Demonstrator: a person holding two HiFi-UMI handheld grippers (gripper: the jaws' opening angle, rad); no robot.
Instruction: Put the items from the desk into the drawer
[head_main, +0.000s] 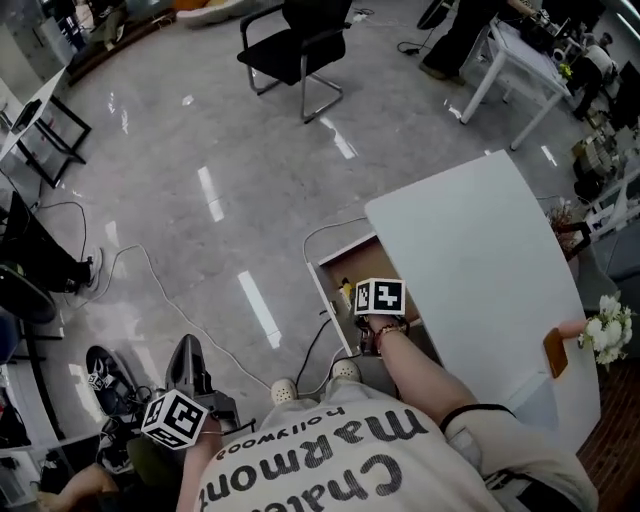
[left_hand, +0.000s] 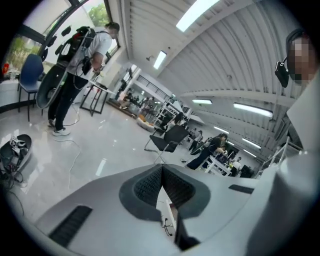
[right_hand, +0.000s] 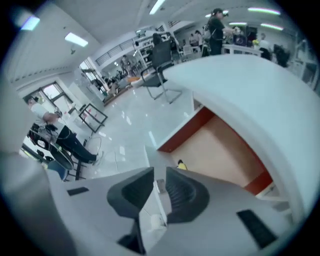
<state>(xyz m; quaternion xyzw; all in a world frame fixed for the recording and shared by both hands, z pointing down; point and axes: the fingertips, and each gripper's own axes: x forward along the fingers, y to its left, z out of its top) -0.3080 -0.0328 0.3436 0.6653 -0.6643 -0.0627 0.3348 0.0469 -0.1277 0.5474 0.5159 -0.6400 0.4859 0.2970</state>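
Note:
The drawer (head_main: 322, 290) stands pulled out from under the white desk (head_main: 470, 260). Its wooden floor (right_hand: 220, 150) holds a small yellow item (right_hand: 181, 164), seen in the head view as the yellow item (head_main: 346, 291). My right gripper (right_hand: 160, 176) is shut on the drawer's thin white front panel (right_hand: 152, 200); from above, the right gripper (head_main: 378, 305) sits over the drawer under its marker cube. A flat brown item (head_main: 555, 352) lies near the desk's right edge. My left gripper (head_main: 187, 368) hangs low at the left, away from the desk, and the left gripper (left_hand: 161, 171) is shut and holds nothing.
White flowers (head_main: 608, 330) stand beside the desk's right end. A black chair (head_main: 300, 50) stands on the glossy floor beyond the desk. Cables (head_main: 150, 270) trail across the floor at the left, and a person (left_hand: 75, 70) stands far off in the room.

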